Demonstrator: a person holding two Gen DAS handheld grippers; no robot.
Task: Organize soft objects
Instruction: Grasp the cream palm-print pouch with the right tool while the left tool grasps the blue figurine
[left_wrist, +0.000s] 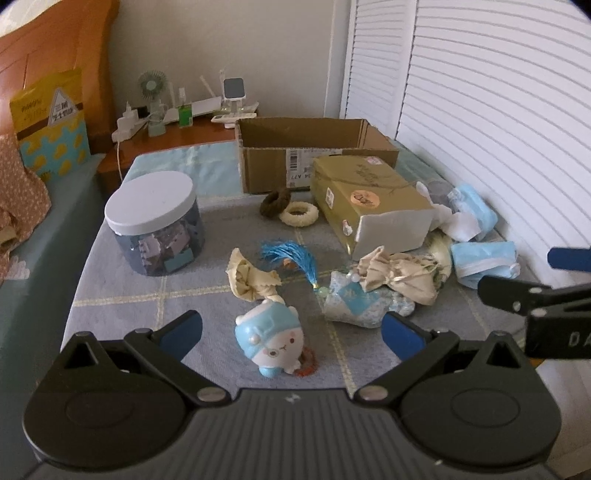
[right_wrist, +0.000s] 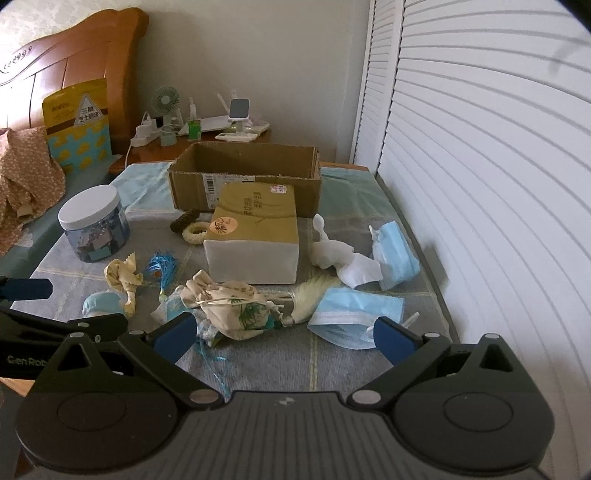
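Both tools hang over the near edge of the bed, each spread wide with nothing between its pads. The left hand-held gripper frames a small plush toy in a blue cap, lying just inside the near edge with a red band touching its side. The right hand-held gripper sits above a beige drawstring pouch and a blue face mask beside it.

The remaining soft pieces lie scattered mid-bed: a knotted cream cloth, a blue tassel, two scrunchies and a second mask toward the right edge. An open cardboard box stands at the far edge, probably the place to gather them, with a stiff gold packet leaning in front of it.

The plush looks light and squashy; pinching across its round body should hold, though the smooth cap may slip. The pouch is limp and best taken at its tied neck. The masks are thin and flat, so a fold or an ear loop gives better purchase.
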